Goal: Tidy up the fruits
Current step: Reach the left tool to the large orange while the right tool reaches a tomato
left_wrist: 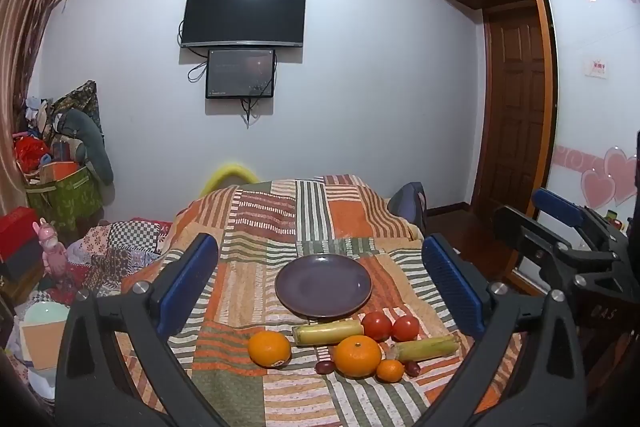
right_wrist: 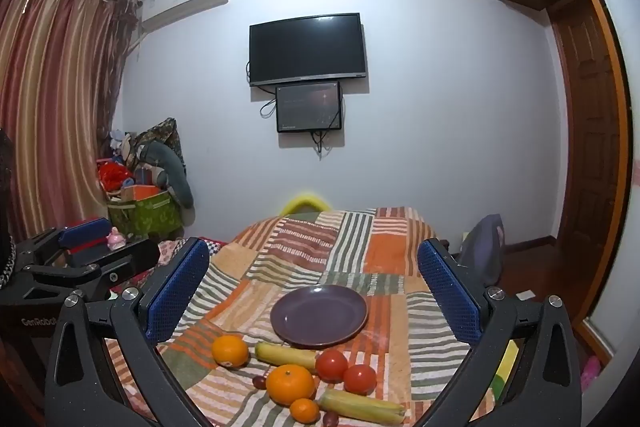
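Note:
An empty purple plate sits on the striped patchwork cloth. In front of it lie a large orange, a bigger orange, a small orange, two tomatoes, two yellow corn pieces and small dark red fruits. My left gripper is open and empty above the cloth. My right gripper is open and empty too.
The cloth covers a raised surface that drops off at the far end. Boxes and clutter stand at the left by a curtain. A wooden door and wardrobe are on the right. The other gripper shows at the right edge.

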A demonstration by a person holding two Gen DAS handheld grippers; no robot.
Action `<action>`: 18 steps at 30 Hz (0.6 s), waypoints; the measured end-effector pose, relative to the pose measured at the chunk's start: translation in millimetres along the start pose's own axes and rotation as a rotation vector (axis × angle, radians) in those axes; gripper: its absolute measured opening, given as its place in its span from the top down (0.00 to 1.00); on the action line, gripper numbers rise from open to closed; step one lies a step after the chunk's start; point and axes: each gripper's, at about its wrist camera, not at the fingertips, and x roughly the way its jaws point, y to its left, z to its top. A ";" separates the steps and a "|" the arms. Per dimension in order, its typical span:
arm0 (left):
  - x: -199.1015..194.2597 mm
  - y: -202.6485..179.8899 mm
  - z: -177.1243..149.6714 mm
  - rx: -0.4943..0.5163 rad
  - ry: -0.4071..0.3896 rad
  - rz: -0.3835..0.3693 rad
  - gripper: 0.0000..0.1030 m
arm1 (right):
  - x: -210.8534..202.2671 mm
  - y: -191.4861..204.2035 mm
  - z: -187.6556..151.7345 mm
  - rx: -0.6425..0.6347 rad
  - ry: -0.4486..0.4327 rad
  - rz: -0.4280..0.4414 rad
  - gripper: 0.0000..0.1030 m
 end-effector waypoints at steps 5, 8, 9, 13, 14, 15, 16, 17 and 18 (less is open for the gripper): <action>13.8 -1.5 -8.5 0.024 0.037 0.002 0.12 | 23.9 -11.0 -5.5 0.014 0.070 0.016 0.07; 25.3 5.5 -11.0 0.022 0.089 -0.003 0.17 | 44.4 -21.8 -14.3 0.024 0.141 0.025 0.22; 32.5 9.1 -12.4 0.020 0.113 -0.009 0.20 | 48.4 -24.1 -16.3 0.026 0.154 0.029 0.27; 64.6 18.5 -19.5 0.012 0.206 -0.035 0.26 | 73.5 -36.5 -31.0 0.036 0.243 0.045 0.42; 72.6 22.0 -22.4 0.011 0.232 -0.037 0.26 | 78.2 -38.0 -34.2 0.027 0.260 0.042 0.44; 81.0 26.0 -25.4 0.005 0.260 -0.040 0.28 | 79.8 -40.1 -36.1 0.023 0.271 0.039 0.47; 91.2 29.5 -29.3 -0.002 0.271 -0.043 0.31 | 85.4 -41.6 -40.4 0.012 0.292 0.034 0.48; 99.9 33.9 -33.4 -0.012 0.298 -0.044 0.32 | 87.3 -42.7 -42.8 0.009 0.304 0.037 0.49; 108.7 38.9 -37.3 -0.017 0.318 -0.041 0.33 | 89.8 -43.6 -44.8 0.007 0.319 0.041 0.49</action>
